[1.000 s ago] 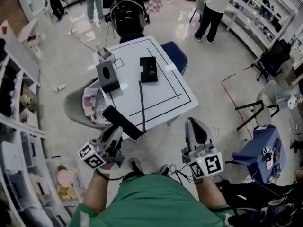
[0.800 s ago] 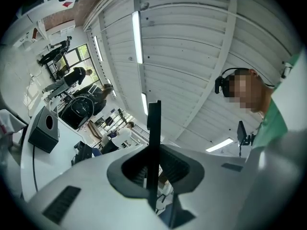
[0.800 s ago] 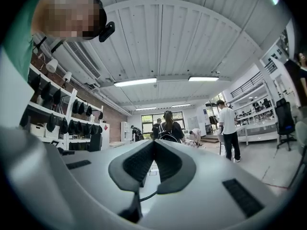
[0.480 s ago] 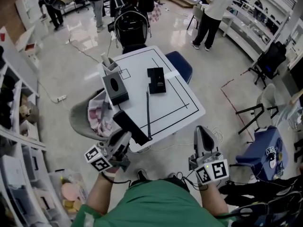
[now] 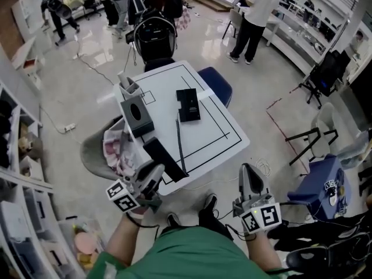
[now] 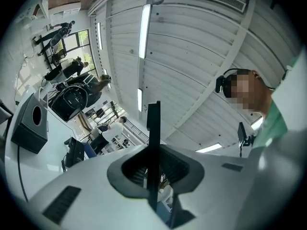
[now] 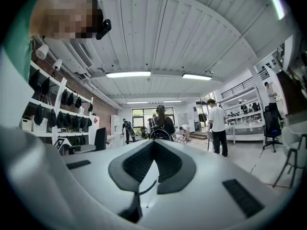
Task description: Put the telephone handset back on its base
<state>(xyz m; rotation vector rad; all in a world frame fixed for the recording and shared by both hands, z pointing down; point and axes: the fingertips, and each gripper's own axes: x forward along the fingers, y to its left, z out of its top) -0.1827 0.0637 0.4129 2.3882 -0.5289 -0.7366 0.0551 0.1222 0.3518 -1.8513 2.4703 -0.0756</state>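
The black telephone base lies flat near the middle of the white table. My left gripper is shut on the black handset, which hangs tilted over the table's near left corner, well short of the base. In the left gripper view the handset shows edge-on, clamped between the jaws of the left gripper; the base is small at far left. My right gripper is off the table's near right side, shut and holding nothing; in its own view the right gripper has its jaws closed.
A dark tissue box and a pen holder stand along the table's left side. A thin black cord or rod lies between base and handset. A grey chair with cloth is at left, a blue stool behind. People stand farther back.
The left gripper with the handset has edged forward over the table's near left corner. The right gripper has hardly moved. The head view has shifted slightly.
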